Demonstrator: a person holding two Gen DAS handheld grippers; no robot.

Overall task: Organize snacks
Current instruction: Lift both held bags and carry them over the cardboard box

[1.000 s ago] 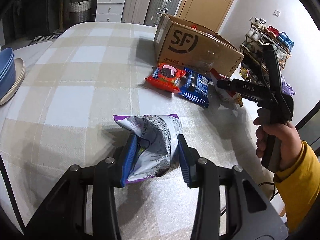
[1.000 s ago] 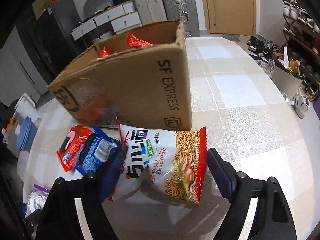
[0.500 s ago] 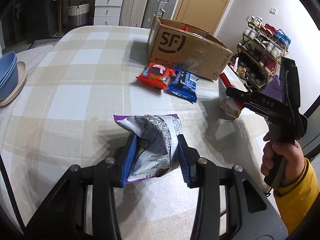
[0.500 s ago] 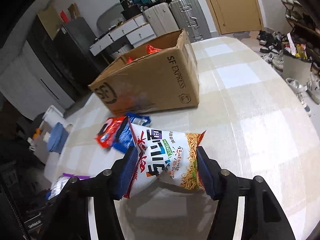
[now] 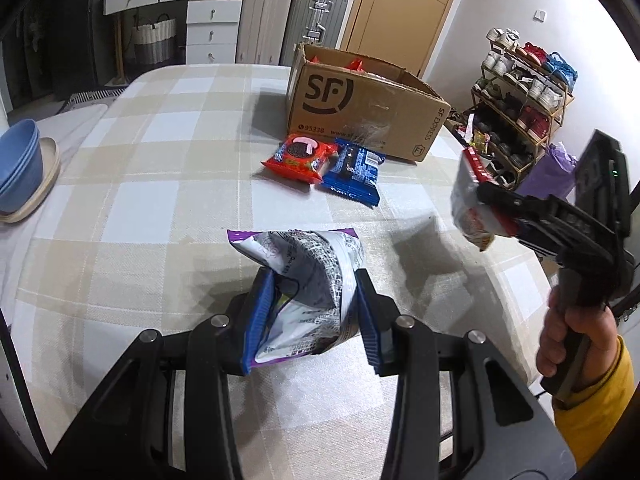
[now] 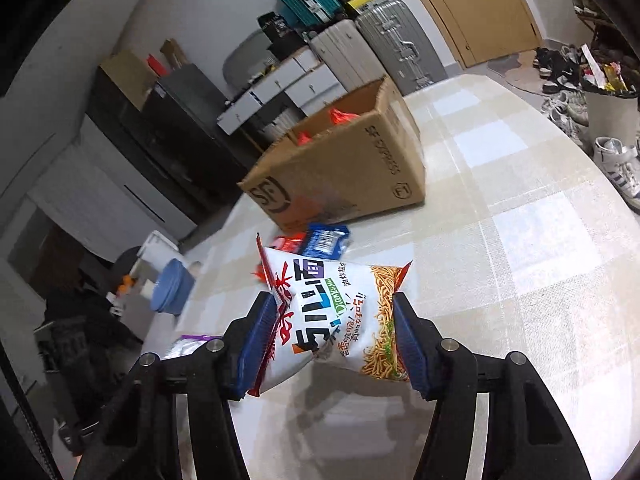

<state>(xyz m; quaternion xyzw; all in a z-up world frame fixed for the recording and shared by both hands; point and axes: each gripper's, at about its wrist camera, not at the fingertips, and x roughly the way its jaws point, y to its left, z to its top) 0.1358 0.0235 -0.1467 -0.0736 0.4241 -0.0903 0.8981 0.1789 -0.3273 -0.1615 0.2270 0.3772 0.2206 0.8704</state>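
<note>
Snacks under sorting: noodle snack bag (image 6: 340,320) now clamped between the blue pads of the right gripper (image 6: 334,340) and lifted clear of the counter (image 6: 540,240), where a second ago it lay flat against the foot of the cardboard box (image 6: 340,172) with the jaws wide around it. Bag visibly pinched and bowed at mid-height; shadow on the cloth beneath confirms no contact. Purple-and-white snack bag (image 5: 304,280) held as before in the left gripper (image 5: 308,320), jaws pressed tight on its lower half, crumpled top ahead of the fingertips. Red cookie pack (image 5: 298,156) and blue cookie pack (image 5: 354,170) left lying ahead of both grippers, just short of the box. Judged: both hands loaded, pick-up complete; carry to the open box outstanding, two packs remaining.
</note>
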